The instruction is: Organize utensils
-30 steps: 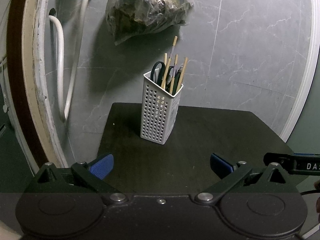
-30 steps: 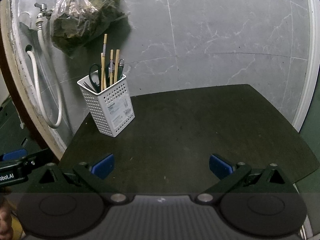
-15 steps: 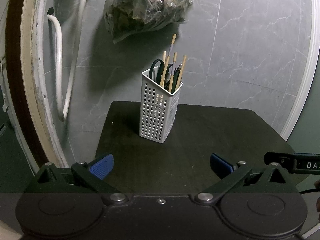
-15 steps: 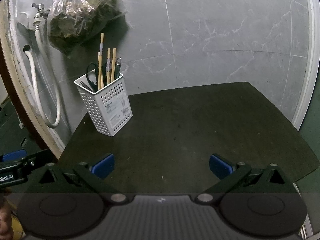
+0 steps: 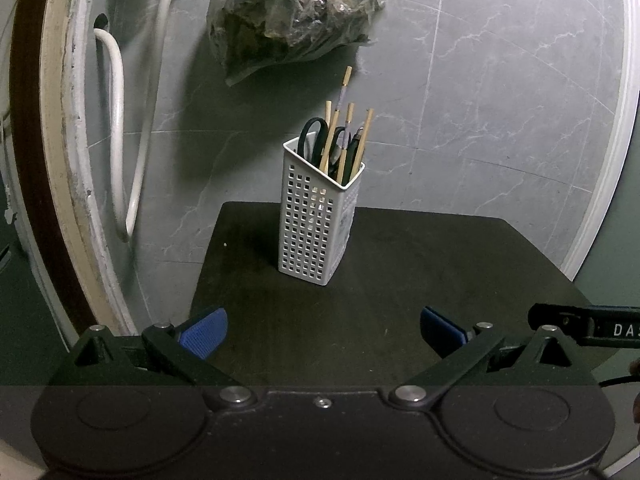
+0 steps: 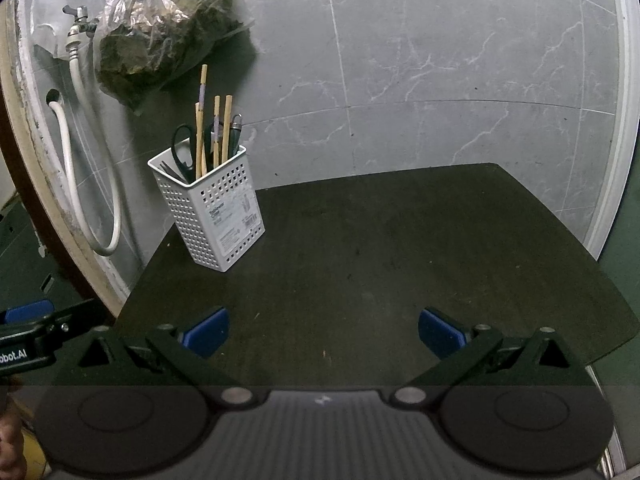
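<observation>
Both my tongs stand wide and hold nothing: the left tongs (image 5: pixel 323 330) hang over the near edge of the dark worktop (image 5: pixel 420 272), the right tongs (image 6: pixel 323 330) likewise, with blue pads (image 6: pixel 208 330) well apart on each.

From the left tongs, the white perforated holder (image 5: pixel 316 220) stands upright at about twelve o'clock, near the worktop's far left corner. From the right tongs it sits at about eleven o'clock, with its label side toward me. Inside it stand several wooden chopsticks (image 5: pixel 345 148), black-handled scissors (image 5: pixel 314 136) and one more dark-handled tool I cannot identify. I see no loose utensils on the worktop, so I judge that the sorting either is nearly done or begins from the holder itself.

If I am to pull an item, I should come in from above with one pair of tongs, narrow them first so they fit between the sticks, and take a single chopstick high on its free end, lifting straight up. The holder is tall, light and narrow at the base, so a sideways tug could tip it; steadying its wall with the other tongs seems wise.

Beyond it, at eleven o'clock, a plastic bag (image 5: pixel 292 16) of dark stuff hangs on the grey tiled wall, and a white hose (image 5: pixel 116 140) loops at ten o'clock.
</observation>
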The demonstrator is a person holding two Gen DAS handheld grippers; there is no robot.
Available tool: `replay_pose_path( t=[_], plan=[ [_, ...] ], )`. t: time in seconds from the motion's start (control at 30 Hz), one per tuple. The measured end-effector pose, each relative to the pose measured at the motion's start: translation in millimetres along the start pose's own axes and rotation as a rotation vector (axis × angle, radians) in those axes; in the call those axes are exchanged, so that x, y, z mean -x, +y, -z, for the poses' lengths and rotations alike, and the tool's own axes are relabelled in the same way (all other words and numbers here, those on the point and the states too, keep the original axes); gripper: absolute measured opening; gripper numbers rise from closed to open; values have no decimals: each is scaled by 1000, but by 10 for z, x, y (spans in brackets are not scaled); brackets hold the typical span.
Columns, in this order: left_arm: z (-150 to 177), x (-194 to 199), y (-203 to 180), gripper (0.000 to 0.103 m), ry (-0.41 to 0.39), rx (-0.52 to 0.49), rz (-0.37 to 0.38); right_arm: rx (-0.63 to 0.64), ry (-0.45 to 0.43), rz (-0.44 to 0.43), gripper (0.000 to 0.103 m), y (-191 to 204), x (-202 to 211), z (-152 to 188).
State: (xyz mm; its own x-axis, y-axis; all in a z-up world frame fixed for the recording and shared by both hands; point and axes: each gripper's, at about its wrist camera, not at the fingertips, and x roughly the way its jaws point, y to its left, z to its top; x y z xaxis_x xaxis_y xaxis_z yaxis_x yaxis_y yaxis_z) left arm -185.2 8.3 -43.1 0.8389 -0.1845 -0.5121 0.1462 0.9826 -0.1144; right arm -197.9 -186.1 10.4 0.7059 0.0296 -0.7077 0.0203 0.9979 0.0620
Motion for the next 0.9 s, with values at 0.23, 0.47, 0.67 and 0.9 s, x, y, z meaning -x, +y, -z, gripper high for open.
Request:
replay_pose_path(
  t=[0.23,0.47,0.67,0.9],
  plan=[
    [10,-8,7,102,2,3,-1,0,1,1,103,4,-1,1],
    [6,-10,13,102,3,4,-1,-1,4,2,103,20,-17,17],
    [10,-14,22,102,4,5,-1,2,4,1,103,28,-22,16],
    [20,-28,71,102,23,25,18,3,5,1,103,29,-29,11]
  ],
)
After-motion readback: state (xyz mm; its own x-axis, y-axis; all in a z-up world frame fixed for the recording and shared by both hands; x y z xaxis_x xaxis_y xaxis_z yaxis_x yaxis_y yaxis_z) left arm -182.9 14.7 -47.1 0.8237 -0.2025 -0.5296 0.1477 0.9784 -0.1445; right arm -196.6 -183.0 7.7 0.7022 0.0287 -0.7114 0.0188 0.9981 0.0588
